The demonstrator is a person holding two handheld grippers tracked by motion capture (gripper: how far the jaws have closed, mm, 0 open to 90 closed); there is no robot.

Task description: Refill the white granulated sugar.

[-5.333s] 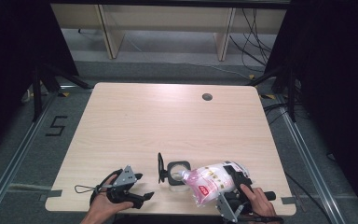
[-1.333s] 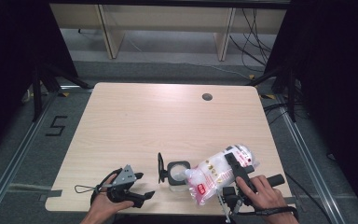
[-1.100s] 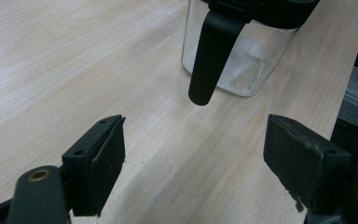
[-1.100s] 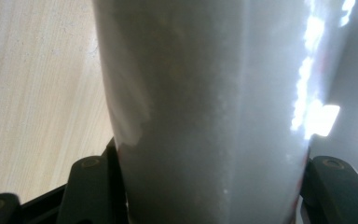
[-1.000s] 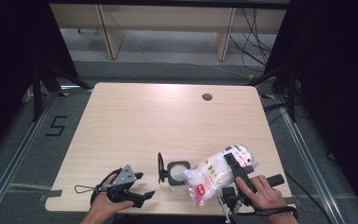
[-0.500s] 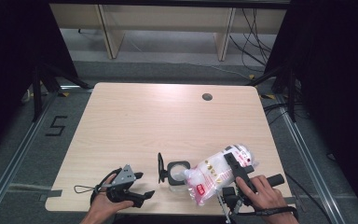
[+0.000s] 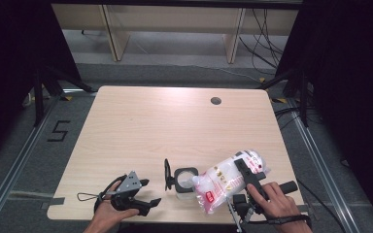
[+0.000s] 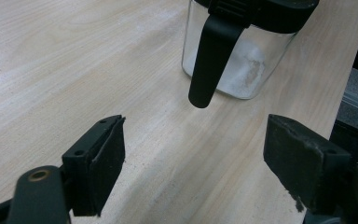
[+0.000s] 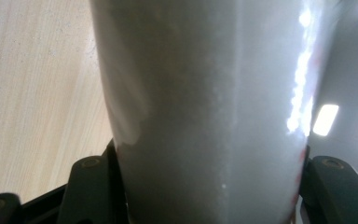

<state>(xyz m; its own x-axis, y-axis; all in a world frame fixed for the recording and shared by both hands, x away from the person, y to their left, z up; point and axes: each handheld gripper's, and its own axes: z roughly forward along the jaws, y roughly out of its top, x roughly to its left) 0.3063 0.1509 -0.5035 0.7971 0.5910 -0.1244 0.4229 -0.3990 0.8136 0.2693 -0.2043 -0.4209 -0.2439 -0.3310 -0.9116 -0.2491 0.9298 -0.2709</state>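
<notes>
Right gripper (image 7: 246,177) clamps bag (image 7: 226,179) (tilted over jar (image 7: 185,179))

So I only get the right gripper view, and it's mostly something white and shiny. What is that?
Observer: A clear plastic bag of white powder, clamped between the right gripper jaws and tilted down toward the left.
Operator: Tilted toward what?
Observer: A small glass jar with its black lid flipped open; the bag's low end sits at the jar's mouth.
Operator: Anything in the jar?
Observer: A little white powder at the bottom.
Operator: And the other hand?
Observer: The left gripper is open, near the jar without touching it.
</notes>
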